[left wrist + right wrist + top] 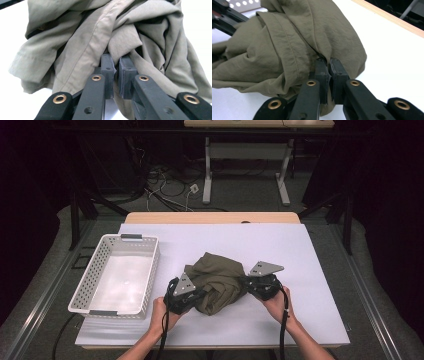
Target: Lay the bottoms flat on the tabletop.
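Olive-green crumpled cloth garment (pixel 218 281) is seen bunched in a heap near the middle of the white-topped desk (pixel 310 270), just to the right of the white perforated plastic basket (pixel 98 265), which stands open and holds nothing. On the heap's left side, a fold is pinched by the left gripper (pixel 115 68): its black fingers (pixel 107 72) are drawn nearly together, with a ridge of fabric caught between the pads. On the right side the same is seen of the right gripper (pixel 329 68), whose fingers (pixel 338 75) are clamped on a thin pleat near the garment's edge. Both grips can therefore be judged as secured, one at each side of the bundle. The garment itself rests on the desk, unlifted and not spread or folded in any orderly way; seams and hems are twisted over one another. What is left, as far as can be judged, is the main work: the cloth has yet to be raised, and either pulled flat or carried across to the basket. Which of these is intended cannot be told from how things lie.
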Motion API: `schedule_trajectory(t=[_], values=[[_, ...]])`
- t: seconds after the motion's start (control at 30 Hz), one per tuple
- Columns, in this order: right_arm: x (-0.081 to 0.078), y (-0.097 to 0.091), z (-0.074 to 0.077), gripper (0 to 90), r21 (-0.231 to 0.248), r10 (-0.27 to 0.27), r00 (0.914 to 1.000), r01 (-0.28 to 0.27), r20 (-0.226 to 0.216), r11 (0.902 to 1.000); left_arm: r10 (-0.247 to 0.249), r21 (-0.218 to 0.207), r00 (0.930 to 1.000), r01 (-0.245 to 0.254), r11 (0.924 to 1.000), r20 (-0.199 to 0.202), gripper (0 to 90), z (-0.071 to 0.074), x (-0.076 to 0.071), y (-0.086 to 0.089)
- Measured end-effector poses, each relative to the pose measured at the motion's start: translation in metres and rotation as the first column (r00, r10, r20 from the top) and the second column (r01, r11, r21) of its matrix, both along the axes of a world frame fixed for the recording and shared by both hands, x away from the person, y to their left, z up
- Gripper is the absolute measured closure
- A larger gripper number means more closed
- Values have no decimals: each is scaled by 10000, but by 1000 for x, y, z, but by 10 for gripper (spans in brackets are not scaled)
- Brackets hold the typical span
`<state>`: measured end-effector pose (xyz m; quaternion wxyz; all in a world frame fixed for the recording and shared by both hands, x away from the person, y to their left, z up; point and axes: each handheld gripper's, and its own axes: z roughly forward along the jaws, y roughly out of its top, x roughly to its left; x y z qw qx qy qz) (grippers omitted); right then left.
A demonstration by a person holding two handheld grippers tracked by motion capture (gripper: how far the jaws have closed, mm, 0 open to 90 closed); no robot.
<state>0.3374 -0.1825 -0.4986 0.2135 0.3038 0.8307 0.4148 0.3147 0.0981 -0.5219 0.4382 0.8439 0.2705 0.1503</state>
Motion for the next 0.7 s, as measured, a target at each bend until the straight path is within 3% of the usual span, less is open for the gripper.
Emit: schedule_trajectory(t=[0.3, 0.43, 0.47, 0.53, 0.6, 0.7], values=[[7, -12, -5, 866, -375, -401, 9987, 390, -311, 9985, -18, 166, 9999, 20, 9999, -108, 848, 5, -6, 4], [11, -12, -11, 860, -470, -462, 9960, 426, -765, 9980, -266, 367, 9992, 277, 9989, -299, 839, 3, -4, 5], [11, -11, -12, 860, -504, -442, 9957, 402, -814, 9979, -262, 357, 9995, 269, 9990, -191, 825, 3, -4, 4], [10, -9, -12, 858, -473, -399, 9959, 361, -809, 9982, -177, 590, 9998, 181, 9981, -86, 694, 4, -4, 3], [10, -8, -11, 848, -338, -377, 9970, 355, -680, 9988, 172, 327, 9998, -175, 9993, 93, 495, 5, -3, 1], [7, -4, -9, 825, -363, -259, 9977, 236, -619, 9991, 258, 48, 9995, -258, 9997, 157, 338, 8, -2, -2]])
